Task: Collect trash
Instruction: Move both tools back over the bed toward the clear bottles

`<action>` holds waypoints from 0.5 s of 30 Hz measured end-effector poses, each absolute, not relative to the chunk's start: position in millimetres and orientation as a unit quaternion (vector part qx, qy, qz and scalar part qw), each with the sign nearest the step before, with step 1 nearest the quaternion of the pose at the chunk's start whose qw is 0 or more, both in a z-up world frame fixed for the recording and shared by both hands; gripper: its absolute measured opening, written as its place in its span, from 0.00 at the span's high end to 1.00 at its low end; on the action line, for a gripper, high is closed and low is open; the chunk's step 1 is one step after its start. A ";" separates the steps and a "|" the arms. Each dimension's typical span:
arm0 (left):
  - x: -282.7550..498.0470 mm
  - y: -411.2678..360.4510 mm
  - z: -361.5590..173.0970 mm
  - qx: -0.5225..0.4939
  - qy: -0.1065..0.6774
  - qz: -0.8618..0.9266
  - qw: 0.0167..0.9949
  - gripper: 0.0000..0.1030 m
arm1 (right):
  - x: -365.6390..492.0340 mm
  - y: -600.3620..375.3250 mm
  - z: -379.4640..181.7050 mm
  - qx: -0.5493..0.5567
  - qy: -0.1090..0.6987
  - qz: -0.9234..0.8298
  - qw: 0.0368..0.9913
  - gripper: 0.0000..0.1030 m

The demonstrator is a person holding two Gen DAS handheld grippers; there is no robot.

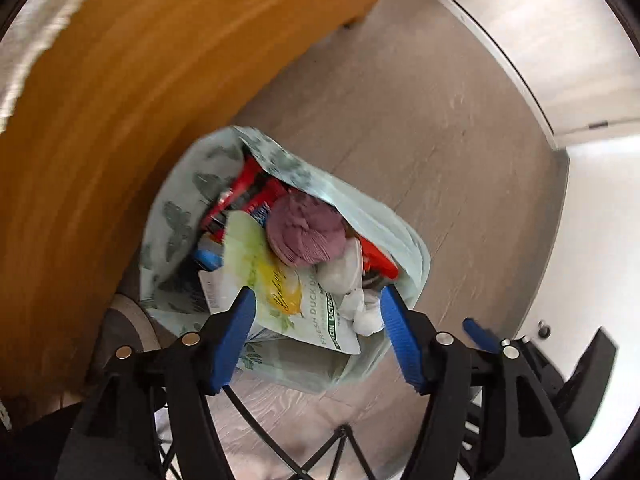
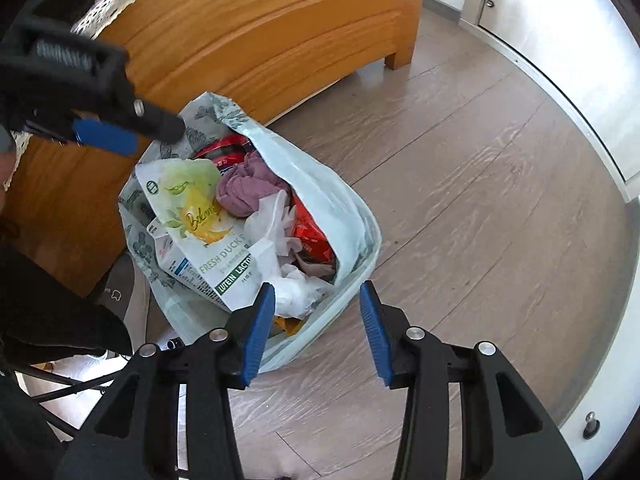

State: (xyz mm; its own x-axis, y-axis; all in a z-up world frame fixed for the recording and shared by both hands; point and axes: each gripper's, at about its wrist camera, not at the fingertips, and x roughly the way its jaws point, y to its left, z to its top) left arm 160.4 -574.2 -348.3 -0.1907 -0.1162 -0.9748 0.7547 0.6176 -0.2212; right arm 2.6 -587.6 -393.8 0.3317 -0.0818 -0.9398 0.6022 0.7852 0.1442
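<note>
The trash bag (image 2: pixel 352 216), a pale green plastic sack printed with dark leaves, stands open on the wooden floor (image 2: pixel 480 200) in the middle of both views, its mouth gaping upward and filled nearly to the rim. On top lies a white and yellow food pouch (image 2: pixel 200 216) lettered "FRESH DUCK", with a crumpled mauve cloth (image 2: pixel 248 188) just beside it toward the upper right, white tissue (image 2: pixel 280 240) below that, and red wrappers (image 2: pixel 312 236) along the right inner wall. The film looks thin, soft and slippery, and the load seems light but loose, so it will likely sag and spill if lifted from one side; the free rim at the mouth, on opposite edges, looks the best place to pinch, not the contents. The left gripper (image 1: pixel 316 332) hangs above the near edge of the bag, in the lower middle of its own view, its blue pads spread fairly wide with nothing clamped, the pouch only showing below the gap. The right gripper (image 2: pixel 316 332) hovers over the lower right rim, jaws parted about halfway and holding nothing. Behind the bag, at upper left, stands a wooden cabinet (image 2: pixel 260 20) with a lace cloth (image 2: pixel 108 0) on top; white doors (image 2: pixel 560 60) curve along the right.
</note>
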 end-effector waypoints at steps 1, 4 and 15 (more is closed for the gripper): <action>163.2 -572.2 -344.8 0.230 0.679 -0.367 0.592 0.40 | 4.5 -585.8 -393.3 0.242 0.535 -0.217 0.780 0.58; 170.3 -566.3 -336.1 0.218 0.677 -0.367 0.600 0.40 | 10.2 -581.3 -391.1 0.232 0.539 -0.210 0.782 0.58; 196.4 -534.9 -255.0 0.211 0.612 -0.412 0.641 0.40 | 46.1 -573.1 -355.4 0.163 0.551 -0.217 0.789 0.50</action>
